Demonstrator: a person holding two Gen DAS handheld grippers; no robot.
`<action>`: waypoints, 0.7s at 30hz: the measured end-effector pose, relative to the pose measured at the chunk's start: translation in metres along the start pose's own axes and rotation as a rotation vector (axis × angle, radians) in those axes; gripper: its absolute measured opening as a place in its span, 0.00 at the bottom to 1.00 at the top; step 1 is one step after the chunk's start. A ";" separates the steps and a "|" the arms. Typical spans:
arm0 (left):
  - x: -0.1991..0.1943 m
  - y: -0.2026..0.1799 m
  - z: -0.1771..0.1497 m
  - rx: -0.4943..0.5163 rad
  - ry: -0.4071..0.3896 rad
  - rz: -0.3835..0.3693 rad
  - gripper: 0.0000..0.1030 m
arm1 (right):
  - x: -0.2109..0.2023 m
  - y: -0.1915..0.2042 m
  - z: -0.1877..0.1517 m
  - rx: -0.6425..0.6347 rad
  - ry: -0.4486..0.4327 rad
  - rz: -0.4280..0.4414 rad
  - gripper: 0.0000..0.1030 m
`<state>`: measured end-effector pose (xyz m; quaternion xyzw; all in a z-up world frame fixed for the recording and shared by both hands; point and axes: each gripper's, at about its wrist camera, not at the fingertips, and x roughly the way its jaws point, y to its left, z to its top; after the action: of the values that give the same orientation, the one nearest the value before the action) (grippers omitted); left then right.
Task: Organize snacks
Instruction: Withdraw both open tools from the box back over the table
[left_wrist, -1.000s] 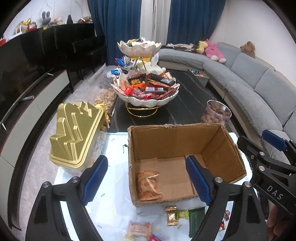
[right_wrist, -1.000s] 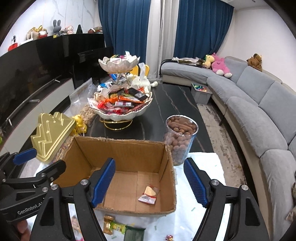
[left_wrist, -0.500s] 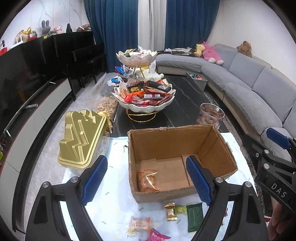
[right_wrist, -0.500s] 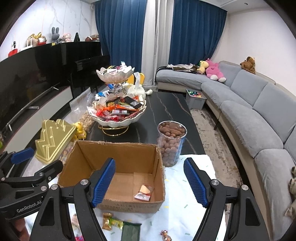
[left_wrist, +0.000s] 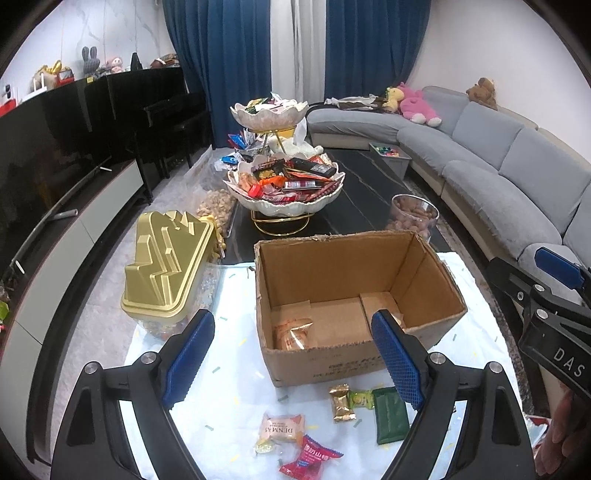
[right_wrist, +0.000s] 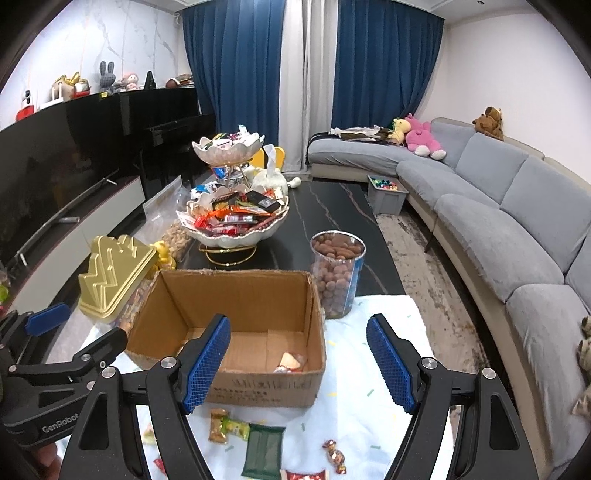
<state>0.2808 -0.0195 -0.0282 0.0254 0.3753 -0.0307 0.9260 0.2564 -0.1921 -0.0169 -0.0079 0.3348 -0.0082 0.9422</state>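
Loose wrapped snacks lie on a pale cloth at six o'clock from an open cardboard box (left_wrist: 354, 306): a gold candy (left_wrist: 341, 402), a green packet (left_wrist: 389, 415), a pink biscuit pack (left_wrist: 281, 428) and a red sachet (left_wrist: 310, 456). Two packs already sit inside the box, one orange (left_wrist: 293, 334) at its seven o'clock corner. The left gripper (left_wrist: 291, 365) and right gripper (right_wrist: 299, 363) both hover above the snacks with jaws spread wide and nothing between them. At ten o'clock of the box stands a gold lidded container (left_wrist: 166, 266); at one o'clock a clear jar of nuts (right_wrist: 337, 273); at twelve o'clock a tiered snack bowl (left_wrist: 286, 192). The thin wrappers lie flat and close together, so a jaw could likely slide over one or pinch two. Compared with a second ago, both grippers have drawn back from the box, bringing more loose snacks into view
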 end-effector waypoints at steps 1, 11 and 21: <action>-0.001 0.000 -0.003 0.002 -0.001 0.000 0.84 | -0.001 -0.001 -0.002 0.002 0.002 0.000 0.75; -0.006 -0.003 -0.025 0.032 -0.007 0.008 0.84 | -0.006 -0.003 -0.024 0.013 0.024 -0.013 0.75; -0.005 -0.005 -0.054 0.044 0.002 0.004 0.84 | -0.008 -0.003 -0.049 0.015 0.054 -0.027 0.75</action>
<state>0.2396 -0.0205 -0.0633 0.0465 0.3752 -0.0370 0.9250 0.2196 -0.1953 -0.0495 -0.0048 0.3600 -0.0235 0.9326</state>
